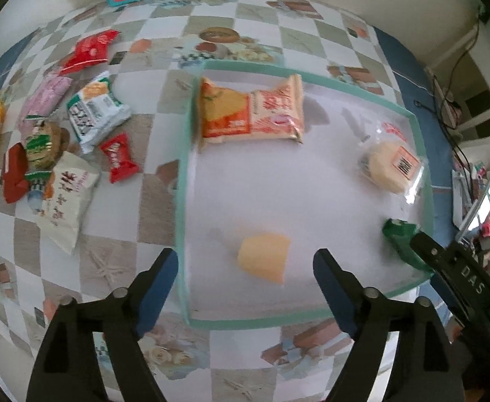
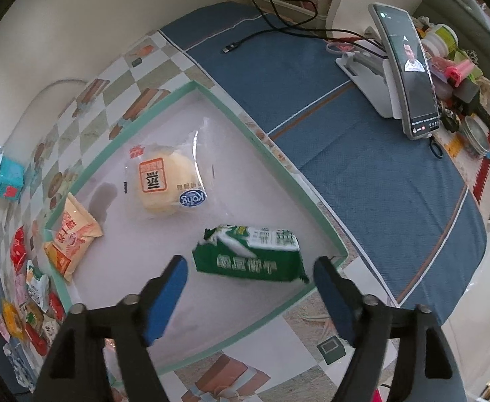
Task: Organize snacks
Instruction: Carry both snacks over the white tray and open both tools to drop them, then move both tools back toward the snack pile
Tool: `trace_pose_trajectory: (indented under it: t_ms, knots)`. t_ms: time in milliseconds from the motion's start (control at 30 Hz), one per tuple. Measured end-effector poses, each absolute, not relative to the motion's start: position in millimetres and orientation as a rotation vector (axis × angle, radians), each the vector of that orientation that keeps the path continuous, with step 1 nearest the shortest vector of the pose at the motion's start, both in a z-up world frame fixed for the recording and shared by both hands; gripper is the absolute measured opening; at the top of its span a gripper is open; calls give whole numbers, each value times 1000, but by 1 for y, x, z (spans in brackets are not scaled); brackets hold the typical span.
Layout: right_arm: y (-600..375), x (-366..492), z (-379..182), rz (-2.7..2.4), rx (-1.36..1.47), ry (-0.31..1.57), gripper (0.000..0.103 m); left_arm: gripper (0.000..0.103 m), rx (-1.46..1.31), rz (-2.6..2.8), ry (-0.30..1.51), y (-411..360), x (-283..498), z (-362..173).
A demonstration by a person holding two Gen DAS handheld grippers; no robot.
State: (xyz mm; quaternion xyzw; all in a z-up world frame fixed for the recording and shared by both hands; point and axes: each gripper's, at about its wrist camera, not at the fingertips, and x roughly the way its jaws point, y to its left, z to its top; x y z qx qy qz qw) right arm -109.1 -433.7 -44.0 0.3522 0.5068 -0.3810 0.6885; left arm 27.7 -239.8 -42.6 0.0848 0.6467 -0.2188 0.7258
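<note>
Checkered cloth is carrying your tray [image 1: 422,154]; both grippers [image 1: 245,268] [image 2: 250,276] are hanging wide open, empty; the bun [image 2: 164,181] inside reads "Kong".

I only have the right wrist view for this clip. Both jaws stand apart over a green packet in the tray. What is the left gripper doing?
Observer: The left gripper is open above a small yellow wedge-shaped snack lying in the tray; the pads do not touch it.
Operator: Anything else in the tray that I miss?
Observer: Only that wedge; your view hides it.
Operator: And the snacks left outside?
Observer: A cluster lies on the checked cloth left of the tray, among them a white packet and a small red packet.
</note>
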Motion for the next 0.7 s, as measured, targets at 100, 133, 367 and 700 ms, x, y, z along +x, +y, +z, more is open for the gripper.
trace_pose_trajectory:
  t_ms: [100, 133, 367, 700]
  knots:
    - [-434, -110, -46, -859, 792, 1138, 90, 90, 171, -443, 1421, -233, 33, -44]
    - [-435, -111, -47, -862, 792, 1138, 99, 90, 166, -433, 1422, -230, 35, -45]
    - [-434, -109, -48, -854, 789, 1139, 103, 90, 132, -348, 1423, -207, 48, -47]
    - [-428, -105, -45, -841, 782, 1137, 103, 91, 111, -269, 1384, -177, 63, -38]
